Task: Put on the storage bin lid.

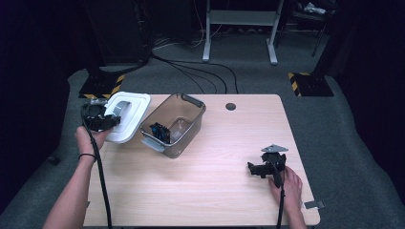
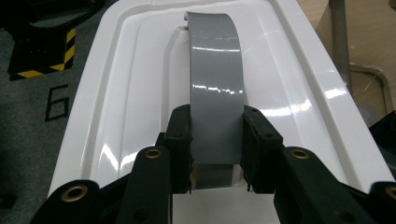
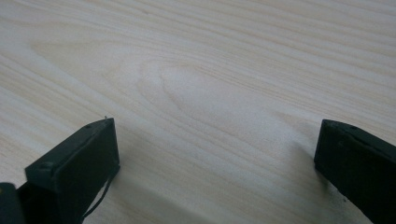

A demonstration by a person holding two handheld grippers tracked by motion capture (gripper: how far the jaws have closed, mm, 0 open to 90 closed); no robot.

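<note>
My left gripper (image 1: 107, 121) is shut on the grey handle (image 2: 215, 84) of a white lid (image 1: 128, 114), which it holds at the table's left edge, raised and tilted. In the left gripper view both pads (image 2: 180, 140) press the handle's two sides, with the white lid (image 2: 116, 93) spreading behind them. A clear, smoky plastic box (image 1: 174, 124) stands open just right of the lid, with a dark blue-black object (image 1: 160, 132) inside. My right gripper (image 1: 255, 169) rests low over the table near the front right. Its jaws stand wide apart over bare wood (image 3: 210, 93), holding nothing.
The wooden table (image 1: 215, 191) has a round cable hole (image 1: 230, 106) at its back edge. Grey carpet, black cables and a metal stand's legs (image 1: 239, 28) lie beyond the table. Yellow-black striped bases (image 1: 100, 86) sit on the floor at either side.
</note>
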